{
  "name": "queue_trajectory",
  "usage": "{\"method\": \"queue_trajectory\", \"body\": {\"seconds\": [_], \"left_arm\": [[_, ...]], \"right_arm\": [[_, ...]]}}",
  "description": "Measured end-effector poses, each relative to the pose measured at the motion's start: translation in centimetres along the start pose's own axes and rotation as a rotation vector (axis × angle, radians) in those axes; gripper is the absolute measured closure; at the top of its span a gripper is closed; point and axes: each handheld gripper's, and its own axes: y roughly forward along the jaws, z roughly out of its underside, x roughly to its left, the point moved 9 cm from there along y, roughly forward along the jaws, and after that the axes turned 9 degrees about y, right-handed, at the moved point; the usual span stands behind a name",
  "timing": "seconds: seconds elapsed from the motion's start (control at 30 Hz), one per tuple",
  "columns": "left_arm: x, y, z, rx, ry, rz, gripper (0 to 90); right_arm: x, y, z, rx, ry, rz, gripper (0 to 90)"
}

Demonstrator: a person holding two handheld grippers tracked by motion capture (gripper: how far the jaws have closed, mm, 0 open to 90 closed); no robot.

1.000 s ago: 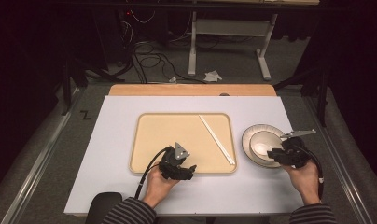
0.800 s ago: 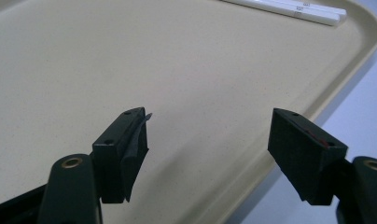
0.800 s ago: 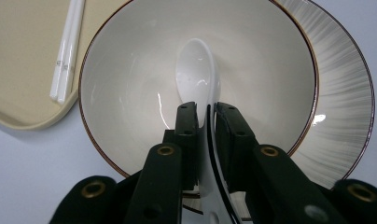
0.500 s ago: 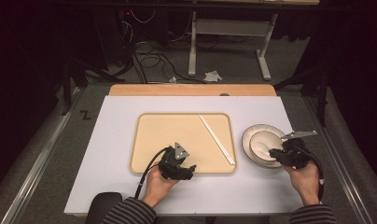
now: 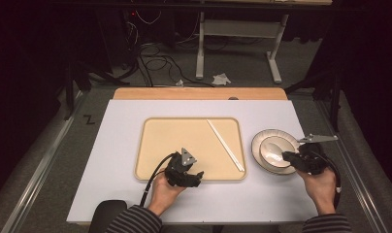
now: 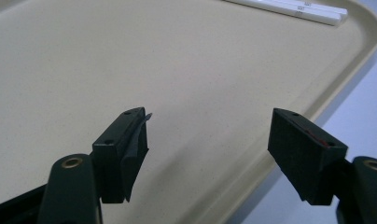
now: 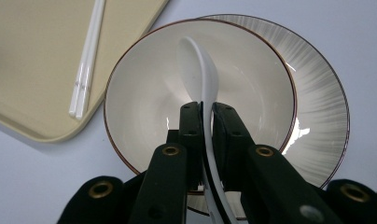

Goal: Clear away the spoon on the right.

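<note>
Spoon [image 7: 201,70] handle sits clamped in the right claw [image 7: 206,116], above the bowl [image 7: 144,93].

Bowl [image 7: 154,93] on plate [image 7: 317,112], right of tray [image 5: 155,145]

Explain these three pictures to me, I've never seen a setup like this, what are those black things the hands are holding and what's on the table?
A person sits at a white table holding a hand-operated two-jaw gripper in each hand. One picture comes from a camera above, looking down; the other two come from cameras riding on each gripper, looking along its black jaws.

On the table lies a beige tray with a pair of white chopsticks on it. Beside the tray, a bowl sits on a striped plate.

The left gripper hangs open over the tray, holding nothing. The right gripper has just been closing, and its jaws now pinch the handle of a white spoon whose scoop lies in the bowl.
</note>
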Motion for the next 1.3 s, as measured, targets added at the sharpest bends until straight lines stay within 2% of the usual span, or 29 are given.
{"method": "queue_trajectory", "body": {"seconds": [0.57,0.8,1.3], "left_arm": [[0.1,-0.1,0.0,-0.001,-0.002,-0.002,28.7],[0.1,-0.1,0.0,0.0,0.0,-0.003,28.6],[0.3,-0.4,0.3,0.002,-0.004,-0.017,28.5]], "right_arm": [[0.2,-2.1,-1.1,-0.082,0.017,-0.016,83.9],[0.5,-3.2,-1.4,-0.105,0.022,-0.044,84.0],[2.2,-3.8,-2.6,-0.154,0.006,-0.091,83.9]]}}
